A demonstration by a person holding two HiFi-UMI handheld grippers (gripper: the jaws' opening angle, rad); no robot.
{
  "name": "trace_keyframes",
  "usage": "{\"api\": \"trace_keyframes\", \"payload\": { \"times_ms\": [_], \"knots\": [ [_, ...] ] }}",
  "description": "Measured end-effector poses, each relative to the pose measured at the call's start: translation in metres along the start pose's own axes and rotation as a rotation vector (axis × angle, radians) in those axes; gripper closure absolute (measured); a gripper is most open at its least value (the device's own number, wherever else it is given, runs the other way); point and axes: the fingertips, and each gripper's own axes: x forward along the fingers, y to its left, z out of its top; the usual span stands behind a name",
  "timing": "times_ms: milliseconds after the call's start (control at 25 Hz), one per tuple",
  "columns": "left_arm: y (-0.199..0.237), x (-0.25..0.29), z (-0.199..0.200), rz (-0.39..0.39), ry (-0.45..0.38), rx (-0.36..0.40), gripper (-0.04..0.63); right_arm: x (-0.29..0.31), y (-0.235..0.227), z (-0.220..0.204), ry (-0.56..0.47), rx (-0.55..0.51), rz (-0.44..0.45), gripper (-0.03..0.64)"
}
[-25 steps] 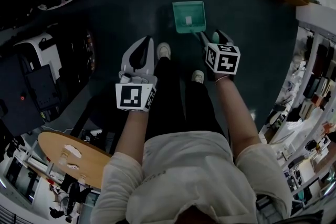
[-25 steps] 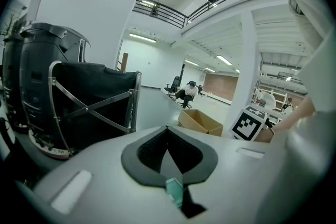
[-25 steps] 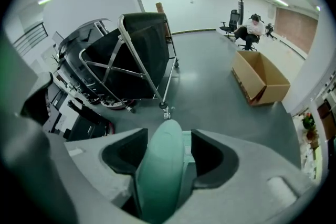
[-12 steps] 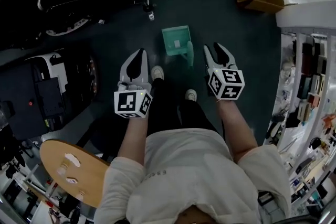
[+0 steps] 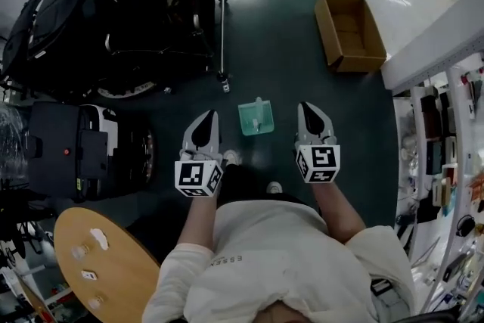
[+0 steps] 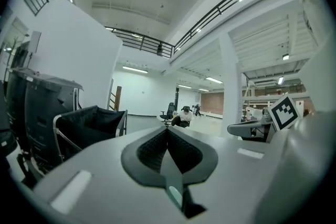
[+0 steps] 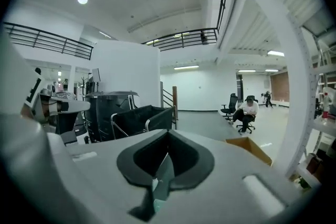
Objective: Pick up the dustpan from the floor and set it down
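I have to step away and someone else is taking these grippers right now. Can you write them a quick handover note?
Left gripper: jaws shut, nothing in them, held out roughly level, well above the floor.
Right gripper: jaws shut, nothing in them, held out the same way.
Dustpan: green, on the dark floor, showing between the two grippers in the head view; neither touches it.
Done: the dustpan appears to be set down and released.
Left: probably nothing. If it has to be moved again, that means a fresh reach down to it.
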Motion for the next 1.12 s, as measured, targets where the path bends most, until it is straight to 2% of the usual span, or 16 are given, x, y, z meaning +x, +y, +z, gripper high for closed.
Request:
{"api": "trace_keyframes", "payload": {
  "times_ms": [160,320,560,760,1120],
  "knots": [
    [-0.035,-0.036,0.001,0.008,-0.007,0.071,0.588,-0.043,0.007,0.003,-0.034,-0.005,0.077,0.625],
    [-0.071,-0.068,0.004,-0.012,-0.045,0.076,0.588,-0.085,0.014,-0.003,-0.018,-0.045,0.122,0.626],
    [-0.118,-0.128,0.004,-0.067,-0.076,0.082,0.588,-0.163,0.032,-0.019,-0.009,-0.067,0.117,0.625],
    [-0.141,-0.2,0.002,-0.093,-0.075,0.087,0.588,-0.231,0.06,-0.038,0.02,-0.038,0.085,0.626],
    [-0.175,-0.335,-0.01,-0.068,-0.114,0.102,0.588,-0.349,0.136,-0.058,0.011,-0.087,0.121,0.626]
  ]
}}
